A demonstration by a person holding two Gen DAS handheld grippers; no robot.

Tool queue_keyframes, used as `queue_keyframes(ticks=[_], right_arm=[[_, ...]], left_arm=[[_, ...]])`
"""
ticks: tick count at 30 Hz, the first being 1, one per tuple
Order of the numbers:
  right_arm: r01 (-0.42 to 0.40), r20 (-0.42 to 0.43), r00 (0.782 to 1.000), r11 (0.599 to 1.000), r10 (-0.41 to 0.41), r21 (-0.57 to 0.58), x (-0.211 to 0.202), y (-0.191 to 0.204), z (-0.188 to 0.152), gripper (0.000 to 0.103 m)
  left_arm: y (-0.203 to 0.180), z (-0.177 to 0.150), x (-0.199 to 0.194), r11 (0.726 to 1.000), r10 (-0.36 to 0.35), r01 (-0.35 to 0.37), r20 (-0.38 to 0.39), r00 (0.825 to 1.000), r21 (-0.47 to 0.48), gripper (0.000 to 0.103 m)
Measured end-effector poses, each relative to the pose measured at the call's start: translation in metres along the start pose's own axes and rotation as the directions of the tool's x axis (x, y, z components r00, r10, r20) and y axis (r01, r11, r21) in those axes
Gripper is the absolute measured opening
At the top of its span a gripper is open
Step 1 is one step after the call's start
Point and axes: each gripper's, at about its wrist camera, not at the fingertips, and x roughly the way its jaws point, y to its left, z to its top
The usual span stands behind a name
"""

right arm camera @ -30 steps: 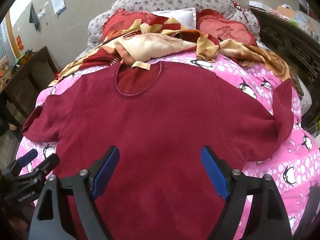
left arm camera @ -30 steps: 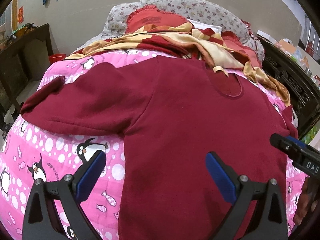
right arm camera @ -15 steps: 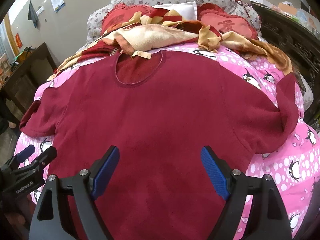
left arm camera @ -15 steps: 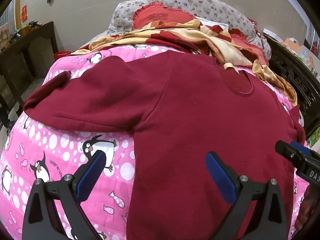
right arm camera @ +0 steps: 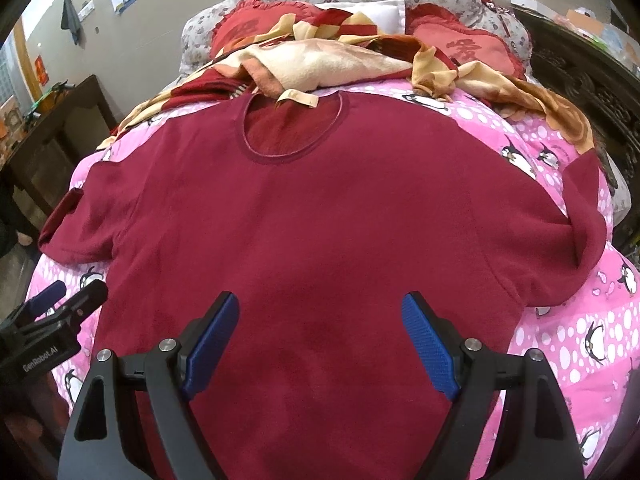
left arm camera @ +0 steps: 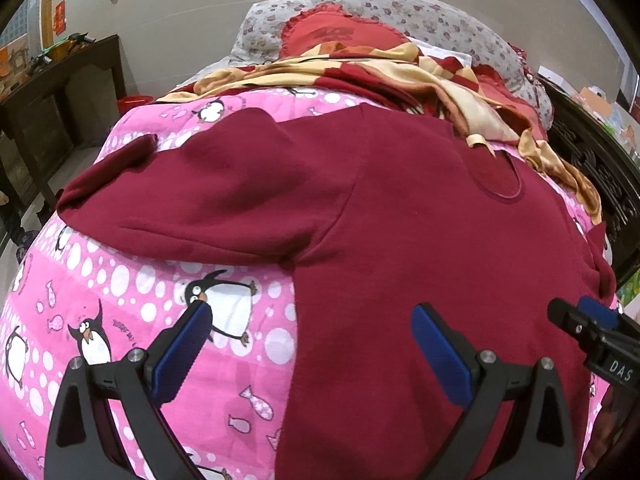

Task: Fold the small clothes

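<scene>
Both of my tongs are spread wide with nothing between the pads: the left tongs (left arm camera: 310,344) hang over the near left side of the sweater, one pad above the pink penguin quilt (left arm camera: 120,300) and the other above the red cloth, while the right tongs (right arm camera: 320,344) hang over the lower middle of the body. The dark red sweater (right arm camera: 312,216) lies face up and spread flat on the bed, neckline toward the pillows at the head end, hem toward me at the foot edge. Its left sleeve (left arm camera: 192,196) stretches out toward the bed's left edge; the right sleeve (right arm camera: 580,220) is bent, its cuff turned up near the right edge. I judge the folding proper has not begun; this is the approach. Next I would lower one pair onto a sleeve or side seam, pinch a single layer cleanly, and carry it across the chest.
</scene>
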Motion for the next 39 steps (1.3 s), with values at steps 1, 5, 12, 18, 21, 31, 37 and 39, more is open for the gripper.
queue_keyframes(ticks=[1, 5, 12, 18, 21, 31, 37, 39], right_arm=[[0.001, -0.001, 1.000, 1.000, -0.001, -0.003, 0.001, 0.001, 0.000, 0.077], [0.002, -0.005, 1.000, 1.000, -0.002, -0.009, 0.003, 0.004, -0.002, 0.077], [0.008, -0.017, 1.000, 1.000, -0.008, -0.004, 0.006, 0.003, -0.002, 0.077], [-0.005, -0.015, 1.000, 1.000, 0.005, -0.014, 0.003, 0.008, -0.002, 0.077], [-0.014, -0.007, 1.000, 1.000, 0.014, -0.025, 0.000, 0.012, -0.001, 0.077], [-0.035, -0.040, 0.999, 0.998, 0.032, -0.057, 0.002, 0.027, -0.001, 0.077], [-0.035, -0.053, 0.998, 0.998, 0.033, -0.047, 0.005, 0.026, 0.001, 0.077], [-0.034, -0.045, 0.999, 0.998, 0.032, -0.051, 0.003, 0.023, 0.003, 0.077]], left_arm=[[0.002, 0.000, 0.000, 1.000, 0.003, -0.003, 0.000, 1.000, -0.004, 0.102], [0.006, 0.000, 0.001, 1.000, 0.004, -0.004, -0.002, 1.000, -0.014, 0.102], [0.011, 0.002, -0.002, 1.000, 0.005, -0.005, -0.001, 1.000, -0.014, 0.102], [0.064, 0.023, -0.015, 0.993, 0.091, -0.086, 0.064, 0.994, -0.083, 0.102], [0.107, 0.040, -0.016, 0.973, 0.197, -0.184, 0.089, 0.976, -0.139, 0.102], [0.208, 0.093, 0.059, 0.905, 0.392, -0.386, -0.005, 0.920, -0.180, 0.073], [0.212, 0.106, 0.063, 0.943, 0.253, -0.256, -0.041, 0.966, -0.214, 0.017], [0.193, 0.113, 0.030, 0.964, 0.165, -0.155, 0.028, 0.986, -0.216, 0.015]])
